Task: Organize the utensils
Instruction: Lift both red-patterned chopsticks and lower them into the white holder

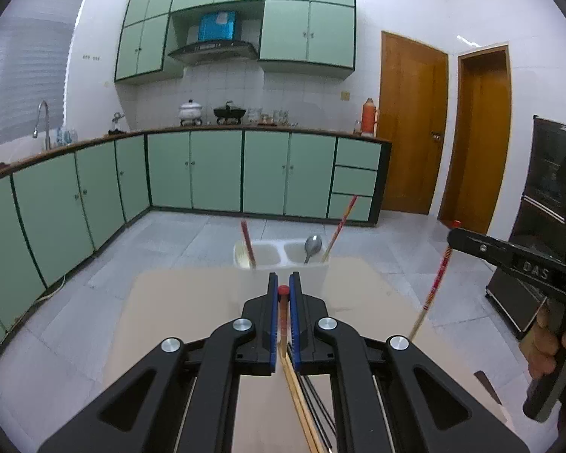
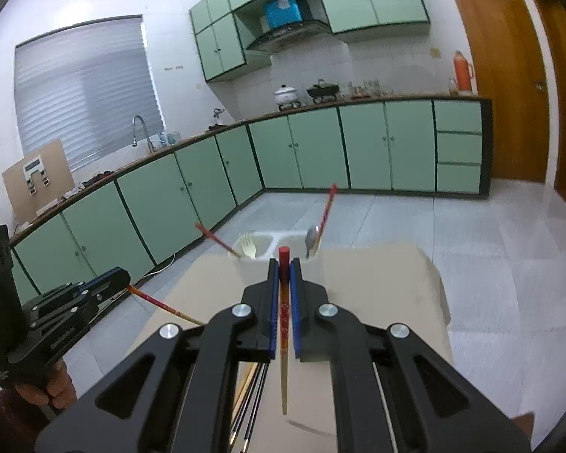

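My left gripper (image 1: 283, 283) is shut on a red-tipped wooden chopstick (image 1: 283, 313), held above the tan table (image 1: 177, 302). My right gripper (image 2: 284, 268) is shut on another red-patterned chopstick (image 2: 284, 339) that hangs down over the table. Each gripper shows in the other's view: the right gripper (image 1: 452, 234) with its chopstick (image 1: 436, 283), the left gripper (image 2: 126, 283) with its chopstick (image 2: 158, 304). Just beyond both stands a white two-compartment holder (image 1: 281, 264) (image 2: 271, 243). It holds a fork (image 2: 248, 245), a spoon (image 1: 313, 247) and two red chopsticks (image 1: 247, 243) (image 1: 343, 222).
Several loose wooden and black chopsticks (image 1: 302, 396) (image 2: 249, 396) lie on the table under the grippers. Green cabinets (image 1: 215, 173) line the far and left walls across a tiled floor. A black appliance (image 1: 547, 196) stands at the right, beside wooden doors (image 1: 411, 124).
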`<state>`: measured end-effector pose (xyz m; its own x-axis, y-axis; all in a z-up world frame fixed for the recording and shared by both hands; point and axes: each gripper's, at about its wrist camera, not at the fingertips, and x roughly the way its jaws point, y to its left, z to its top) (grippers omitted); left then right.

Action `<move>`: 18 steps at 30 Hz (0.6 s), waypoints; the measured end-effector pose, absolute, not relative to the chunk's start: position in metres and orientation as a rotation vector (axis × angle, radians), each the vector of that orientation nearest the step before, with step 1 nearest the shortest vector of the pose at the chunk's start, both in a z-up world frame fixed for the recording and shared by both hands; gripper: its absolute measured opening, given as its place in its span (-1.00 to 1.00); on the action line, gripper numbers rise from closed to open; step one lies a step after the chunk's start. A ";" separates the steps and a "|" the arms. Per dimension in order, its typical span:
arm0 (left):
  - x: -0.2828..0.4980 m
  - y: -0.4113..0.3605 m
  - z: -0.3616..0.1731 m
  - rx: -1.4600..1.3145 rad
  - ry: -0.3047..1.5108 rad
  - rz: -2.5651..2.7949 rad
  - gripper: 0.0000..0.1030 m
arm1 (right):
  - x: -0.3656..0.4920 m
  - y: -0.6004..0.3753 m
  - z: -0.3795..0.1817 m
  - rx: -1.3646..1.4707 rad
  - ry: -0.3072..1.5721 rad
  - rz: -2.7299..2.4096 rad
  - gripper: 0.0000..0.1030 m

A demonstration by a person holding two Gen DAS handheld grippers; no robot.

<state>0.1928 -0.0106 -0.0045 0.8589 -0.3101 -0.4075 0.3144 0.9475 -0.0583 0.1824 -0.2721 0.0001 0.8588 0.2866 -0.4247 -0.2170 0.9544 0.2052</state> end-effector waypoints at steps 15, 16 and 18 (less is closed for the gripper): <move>0.235 -0.027 0.077 0.028 0.224 -0.343 -0.89 | 0.264 -0.263 0.094 0.047 0.252 0.248 -0.90; 0.242 -0.028 0.078 0.029 0.227 -0.341 -0.89 | 0.271 -0.262 0.096 0.048 0.244 0.244 -0.90; 0.252 -0.029 0.078 0.036 0.233 -0.332 -0.89 | 0.289 -0.261 0.096 0.044 0.228 0.225 -0.90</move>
